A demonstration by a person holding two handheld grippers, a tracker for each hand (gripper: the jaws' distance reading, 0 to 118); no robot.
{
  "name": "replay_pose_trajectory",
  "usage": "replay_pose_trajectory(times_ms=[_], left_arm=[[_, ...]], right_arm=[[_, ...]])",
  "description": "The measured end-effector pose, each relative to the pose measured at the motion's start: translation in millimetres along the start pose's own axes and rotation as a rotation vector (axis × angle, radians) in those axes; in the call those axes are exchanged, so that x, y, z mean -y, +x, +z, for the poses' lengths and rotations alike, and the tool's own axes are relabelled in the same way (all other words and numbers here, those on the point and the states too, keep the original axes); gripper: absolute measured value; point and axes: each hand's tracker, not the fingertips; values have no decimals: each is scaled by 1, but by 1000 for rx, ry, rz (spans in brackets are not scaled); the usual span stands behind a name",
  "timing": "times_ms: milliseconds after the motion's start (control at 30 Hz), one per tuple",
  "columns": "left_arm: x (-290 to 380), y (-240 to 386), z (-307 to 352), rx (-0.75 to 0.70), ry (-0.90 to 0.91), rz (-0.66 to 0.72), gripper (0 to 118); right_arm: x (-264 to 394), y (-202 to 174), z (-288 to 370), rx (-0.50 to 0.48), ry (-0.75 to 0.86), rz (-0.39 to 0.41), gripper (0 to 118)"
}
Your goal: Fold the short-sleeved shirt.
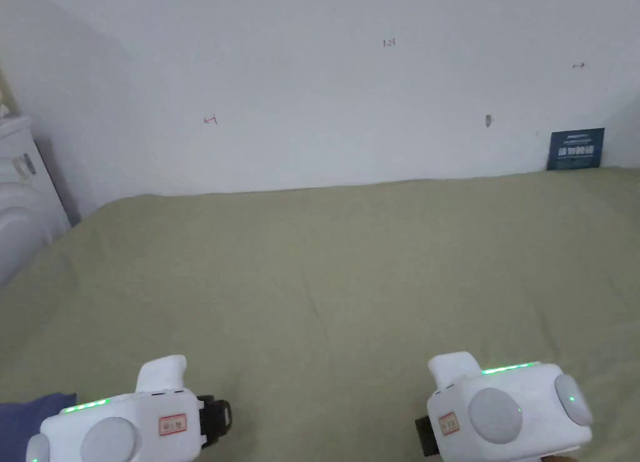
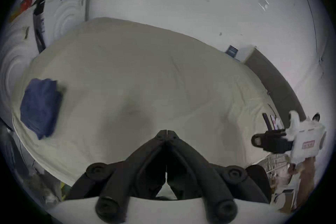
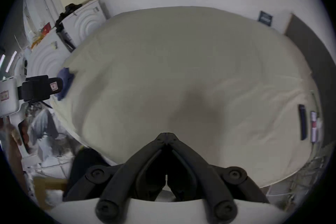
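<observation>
Smooth olive sheet (image 1: 325,276); folded blue shirt (image 2: 41,106); both tongs closed.

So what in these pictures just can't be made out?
- Blue shirt: bundled and blurred in the left gripper view; its sleeves can't be told. In the head view the bottom-left edge cuts it off.
- Left gripper and right gripper: the head view's bottom edge hides their jaws.
- Dark card against the wall: print too small.
</observation>
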Motion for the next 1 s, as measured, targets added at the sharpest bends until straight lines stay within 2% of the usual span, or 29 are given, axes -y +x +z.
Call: replay_pose_trajectory(times_ms=[67,133,200,300,400,467,533,567,633,800,867,1000], left_arm=[[11,36,-12,34,24,-67,0],[22,55,-15,12,29,-46,0],[33,70,-15,-1,45,-10,0],[39,79,-16,-17,47,-54,0],[39,86,-17,-75,12,-132,0],[35,86,-13,-65,22,-114,0],[29,82,-5,-67,56,-92,0],[26,81,1,-84,107,-72,0],[16,84,16,-125,186,-72,0],[-5,97,68,-165,545,-150,0],[-17,105,85,-213,590,-204,0],[-34,107,99,-221,637,-230,0]], right_arm=[[15,36,17,77,31,26,0],[30,62,28,194,53,60,0],[41,83,33,258,48,1,0],[48,100,36,242,79,-75,0],[51,103,38,232,97,-104,0],[49,101,38,228,100,-113,0],[46,97,42,238,124,-100,0],[42,95,45,269,153,-69,0],[35,90,54,348,246,-13,0],[13,86,103,380,592,-38,0],[3,83,123,437,686,-11,2],[-8,81,148,419,788,-20,2]])
